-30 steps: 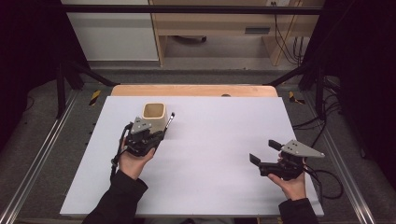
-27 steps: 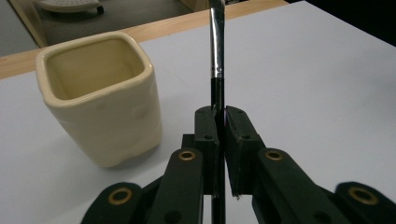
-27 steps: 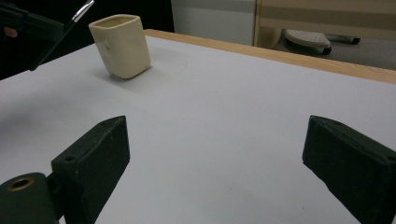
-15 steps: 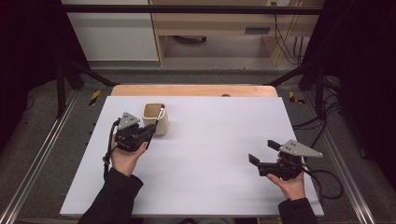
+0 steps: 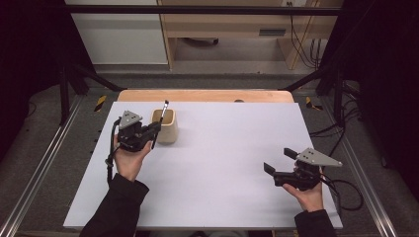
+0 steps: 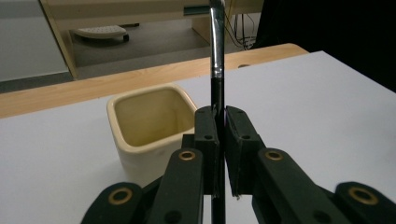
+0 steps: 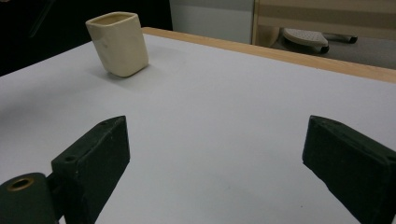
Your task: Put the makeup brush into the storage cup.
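Brush [image 5: 163, 109], thin, black handle with metal ferrule, clamped upright between left gripper [image 5: 154, 130] fingers, now just beside the cream square cup [image 5: 166, 126] near the bench [image 5: 227, 148] far-left corner; a second ago it was nearer the middle. Likely going into the cup. Right gripper [image 5: 279, 161] idles wide open, near-right corner.

We are seeing even, soft light falling from above on the white table [image 5: 222, 163], while the surroundings are staying dark. The cup [image 7: 119, 43] is casting only a faint shadow. The near jaws in both gripper views are looking slightly blurred, and the far background is losing sharpness.
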`<state>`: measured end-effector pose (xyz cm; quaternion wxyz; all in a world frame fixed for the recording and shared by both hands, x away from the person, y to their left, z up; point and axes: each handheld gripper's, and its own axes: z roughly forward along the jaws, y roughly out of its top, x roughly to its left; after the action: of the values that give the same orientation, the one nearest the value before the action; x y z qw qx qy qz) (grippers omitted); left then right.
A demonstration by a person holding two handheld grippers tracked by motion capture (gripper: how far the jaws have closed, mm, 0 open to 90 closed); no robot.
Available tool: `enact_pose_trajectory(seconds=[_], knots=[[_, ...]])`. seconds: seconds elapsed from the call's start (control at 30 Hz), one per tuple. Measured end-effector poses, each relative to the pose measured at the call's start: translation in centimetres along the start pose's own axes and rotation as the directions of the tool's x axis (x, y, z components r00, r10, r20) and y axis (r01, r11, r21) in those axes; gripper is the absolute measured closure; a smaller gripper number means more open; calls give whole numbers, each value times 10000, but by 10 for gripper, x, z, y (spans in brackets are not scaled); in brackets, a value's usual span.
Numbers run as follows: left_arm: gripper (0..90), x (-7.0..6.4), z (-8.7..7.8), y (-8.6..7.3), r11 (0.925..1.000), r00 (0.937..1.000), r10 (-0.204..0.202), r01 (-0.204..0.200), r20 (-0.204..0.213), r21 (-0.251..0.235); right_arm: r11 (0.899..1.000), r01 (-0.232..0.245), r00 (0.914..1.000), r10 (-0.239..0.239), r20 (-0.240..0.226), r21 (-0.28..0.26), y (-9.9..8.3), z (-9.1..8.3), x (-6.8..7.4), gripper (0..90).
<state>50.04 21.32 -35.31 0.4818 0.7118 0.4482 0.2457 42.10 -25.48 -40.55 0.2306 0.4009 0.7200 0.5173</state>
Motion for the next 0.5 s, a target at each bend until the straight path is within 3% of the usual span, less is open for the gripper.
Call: enact_pose_trajectory(seconds=[0.5], knots=[[840,13,9,26,9986,9989,-379,368,-280,-382,10000,-95,10000,95,-15,-13,0,0,0,77]])
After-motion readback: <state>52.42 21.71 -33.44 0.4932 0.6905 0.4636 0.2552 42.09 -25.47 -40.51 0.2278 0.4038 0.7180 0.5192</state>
